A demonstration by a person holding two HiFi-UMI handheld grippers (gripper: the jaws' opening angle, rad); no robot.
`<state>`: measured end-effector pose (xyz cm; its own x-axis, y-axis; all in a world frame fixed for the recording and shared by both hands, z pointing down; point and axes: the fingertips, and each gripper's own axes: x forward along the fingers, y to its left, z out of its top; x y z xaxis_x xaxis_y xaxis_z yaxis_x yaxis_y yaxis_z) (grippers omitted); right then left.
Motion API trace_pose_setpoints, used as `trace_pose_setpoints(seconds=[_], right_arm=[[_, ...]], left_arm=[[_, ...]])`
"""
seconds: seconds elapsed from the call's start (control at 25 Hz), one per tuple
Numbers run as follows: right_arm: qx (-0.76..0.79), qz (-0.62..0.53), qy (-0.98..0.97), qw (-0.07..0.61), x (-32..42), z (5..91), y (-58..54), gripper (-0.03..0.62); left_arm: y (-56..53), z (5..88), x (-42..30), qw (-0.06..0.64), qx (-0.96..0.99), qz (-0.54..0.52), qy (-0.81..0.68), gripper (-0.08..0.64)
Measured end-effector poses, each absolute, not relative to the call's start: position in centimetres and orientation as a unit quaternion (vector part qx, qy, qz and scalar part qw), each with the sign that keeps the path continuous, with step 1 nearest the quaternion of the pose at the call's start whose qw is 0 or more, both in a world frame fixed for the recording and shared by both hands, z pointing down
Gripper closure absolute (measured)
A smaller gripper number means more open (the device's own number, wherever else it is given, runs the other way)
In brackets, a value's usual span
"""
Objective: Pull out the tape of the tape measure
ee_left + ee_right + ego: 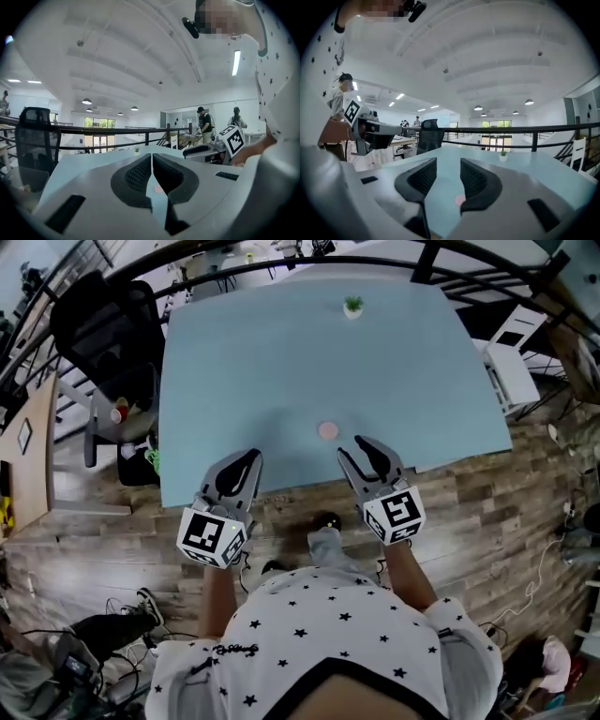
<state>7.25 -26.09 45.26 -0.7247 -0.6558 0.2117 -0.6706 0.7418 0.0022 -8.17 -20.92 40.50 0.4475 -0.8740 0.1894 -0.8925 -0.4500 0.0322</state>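
Note:
A small round pink tape measure lies on the light blue table near its front edge. No tape shows pulled out of it. My left gripper hovers at the front edge, left of the tape measure, shut with nothing between its fingers. My right gripper stands just right of the tape measure, open and empty. In the left gripper view the closed left gripper has the pink tape measure low beyond it. In the right gripper view, the tape measure shows beyond the parted fingers of the right gripper.
A small potted plant stands at the table's far edge. A black office chair is at the left, a white chair at the right. A black railing runs behind the table. Two people stand far off.

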Motion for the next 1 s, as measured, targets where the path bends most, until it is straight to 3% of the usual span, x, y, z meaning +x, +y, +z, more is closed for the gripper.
trace_pose_setpoints(seconds=[0.56, 1.0], right_arm=[[0.278, 0.055, -0.924, 0.256, 4.5, 58.2, -32.3, 0.359], [0.276, 0.096, -0.895, 0.337, 3.8, 63.8, -33.6, 0.342]], left_arm=[[-22.7, 43.9, -11.3, 0.123, 0.784, 0.076, -0.603, 0.526], [-24.9, 44.5, -13.4, 0.137, 0.794, 0.094, -0.585, 0.525]])
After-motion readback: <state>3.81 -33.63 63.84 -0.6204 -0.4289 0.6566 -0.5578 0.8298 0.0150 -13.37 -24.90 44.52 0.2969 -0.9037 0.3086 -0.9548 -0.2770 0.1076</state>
